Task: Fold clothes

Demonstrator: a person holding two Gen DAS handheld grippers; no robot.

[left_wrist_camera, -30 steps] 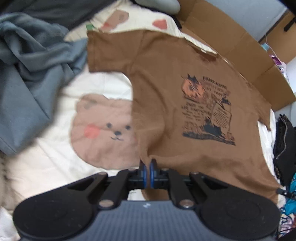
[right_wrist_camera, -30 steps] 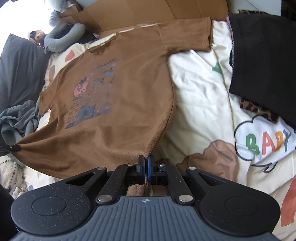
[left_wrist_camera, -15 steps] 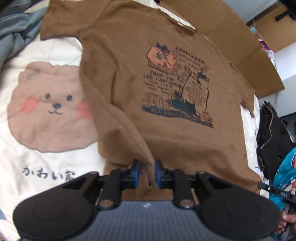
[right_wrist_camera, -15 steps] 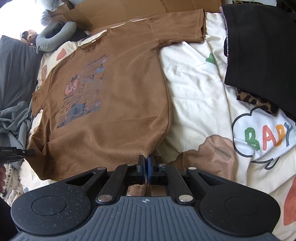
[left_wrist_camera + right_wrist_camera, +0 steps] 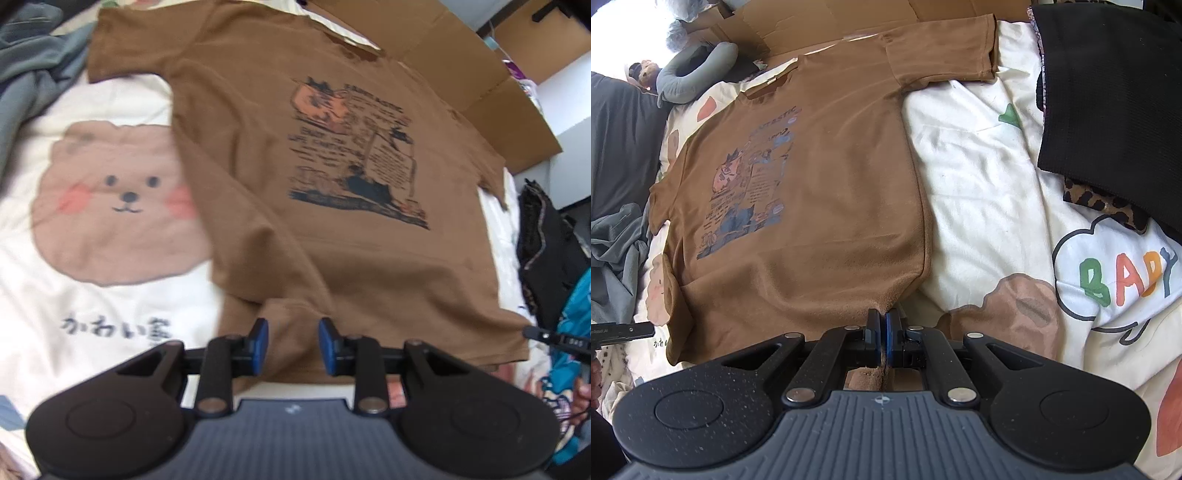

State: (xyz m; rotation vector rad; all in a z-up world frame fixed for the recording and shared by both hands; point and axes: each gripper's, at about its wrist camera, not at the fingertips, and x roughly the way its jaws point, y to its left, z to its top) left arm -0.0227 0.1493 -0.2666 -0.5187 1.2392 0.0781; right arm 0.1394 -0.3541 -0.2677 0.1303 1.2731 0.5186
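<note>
A brown T-shirt with a printed picture lies spread face up on a cartoon-print bedsheet, collar away from me. My left gripper hovers over the shirt's near left hem corner; its jaws are opening and the blue pads stand apart, with hem cloth lying loose under the gap. In the right wrist view the same brown T-shirt stretches away from my right gripper, which is shut on the near right hem corner, cloth pinched between its pads. The tip of the left gripper shows at that view's left edge.
Grey clothes are heaped at the left. Flattened cardboard lies beyond the collar. A black garment over leopard-print cloth sits right of the shirt. A grey neck pillow lies at the far left corner.
My left gripper's pads, pinched on the hem corner a second ago, have spread apart and the cloth has dropped flat. The shirt has settled onto the sheet. My right gripper keeps its pinch.
</note>
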